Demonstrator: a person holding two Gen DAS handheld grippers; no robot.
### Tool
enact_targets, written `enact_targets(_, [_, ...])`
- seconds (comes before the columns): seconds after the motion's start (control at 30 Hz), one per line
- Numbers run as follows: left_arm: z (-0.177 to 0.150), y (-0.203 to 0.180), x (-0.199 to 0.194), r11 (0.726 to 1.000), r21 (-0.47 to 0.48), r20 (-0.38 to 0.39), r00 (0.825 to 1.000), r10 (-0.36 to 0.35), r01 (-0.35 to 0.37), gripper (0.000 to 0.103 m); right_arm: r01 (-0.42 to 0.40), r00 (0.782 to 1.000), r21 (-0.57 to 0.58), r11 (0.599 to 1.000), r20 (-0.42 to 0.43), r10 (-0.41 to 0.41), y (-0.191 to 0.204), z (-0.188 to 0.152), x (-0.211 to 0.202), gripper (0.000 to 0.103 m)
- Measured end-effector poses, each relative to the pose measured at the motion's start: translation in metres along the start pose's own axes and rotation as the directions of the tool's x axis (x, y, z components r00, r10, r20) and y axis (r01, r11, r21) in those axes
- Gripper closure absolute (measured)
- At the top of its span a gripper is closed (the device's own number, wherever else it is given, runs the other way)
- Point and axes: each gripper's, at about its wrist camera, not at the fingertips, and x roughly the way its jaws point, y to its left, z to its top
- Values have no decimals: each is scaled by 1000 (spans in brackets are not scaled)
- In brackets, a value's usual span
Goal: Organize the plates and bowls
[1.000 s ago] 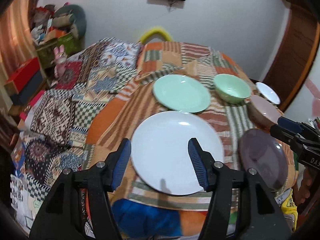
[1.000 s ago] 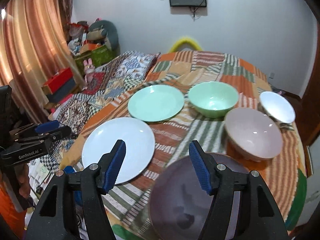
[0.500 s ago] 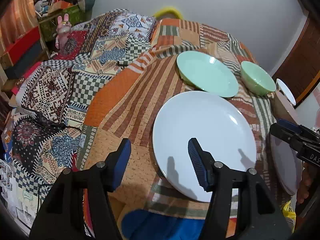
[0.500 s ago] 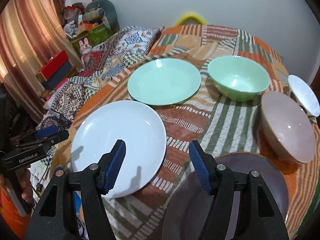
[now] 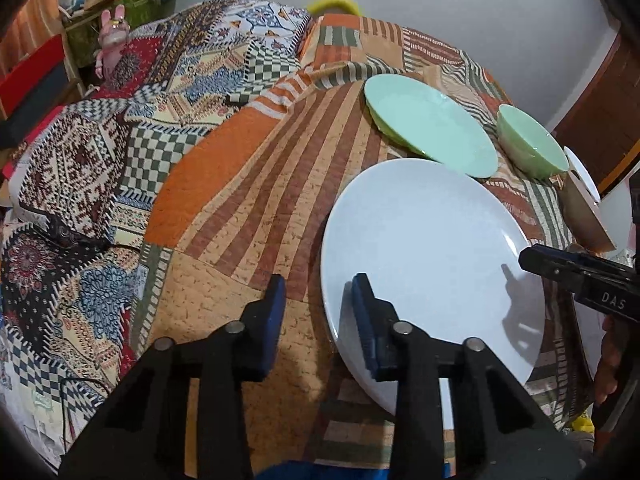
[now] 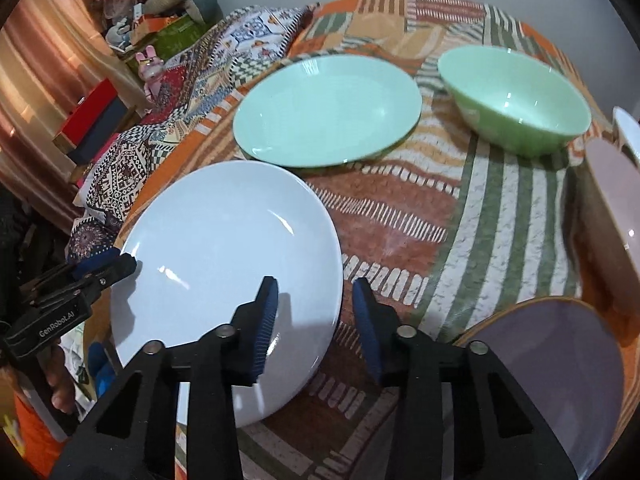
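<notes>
A pale blue plate [image 5: 432, 248] [image 6: 224, 256] lies at the near edge of the quilt-covered table. My left gripper [image 5: 318, 308] is open and straddles its left rim. My right gripper [image 6: 314, 312] is open and straddles its right rim. Behind it lie a mint green plate [image 5: 430, 122] [image 6: 328, 110] and a green bowl [image 5: 532, 146] [image 6: 516, 96]. A pink-brown bowl [image 6: 612, 216], a white bowl [image 5: 582, 172] and a mauve plate [image 6: 556, 368] are on the right.
The striped patchwork cloth [image 6: 420, 216] covers the table [image 5: 240, 208]. A quilted bed [image 5: 80, 152] lies to the left, with a red box [image 6: 94, 120] and toys beyond. The table's near edge is just below both grippers.
Both grippers have dropped and closed in on the blue plate from either side. Their jaws have narrowed from wide open to a smaller gap around the plate's rim.
</notes>
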Motion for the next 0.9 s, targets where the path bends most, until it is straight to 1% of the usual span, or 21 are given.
enact_targets(0.17, [0, 3, 2, 999, -16, 0, 999, -49, 49, 77, 8, 1000, -1, 1000, -21, -8, 1, 0, 5, 71])
enact_targets(0.27, [1, 2, 4, 998, -16, -5, 998, -67, 67, 80, 15, 999, -13, 1000, -29, -16, 3, -1, 9, 71])
enact_targets(0.43, [1, -1, 6, 997, -14, -16, 997, -81, 81, 83, 20, 999, -24, 1000, -30, -20, 5, 1, 13, 71])
enact_targets(0.5, [1, -3, 6, 997, -8, -18, 997, -73, 73, 83, 20, 999, -33, 999, -34, -21, 6, 2, 14, 75])
enact_targets(0.67, [3, -2, 6, 998, -21, -28, 997, -68, 67, 83, 7, 1000, -20, 1000, -29, -7, 4, 3, 13, 79])
enact_targets(0.9, [1, -8, -6, 999, -6, -14, 999, -34, 34, 83, -15, 1000, -20, 1000, -4, 15, 5, -1, 2, 79])
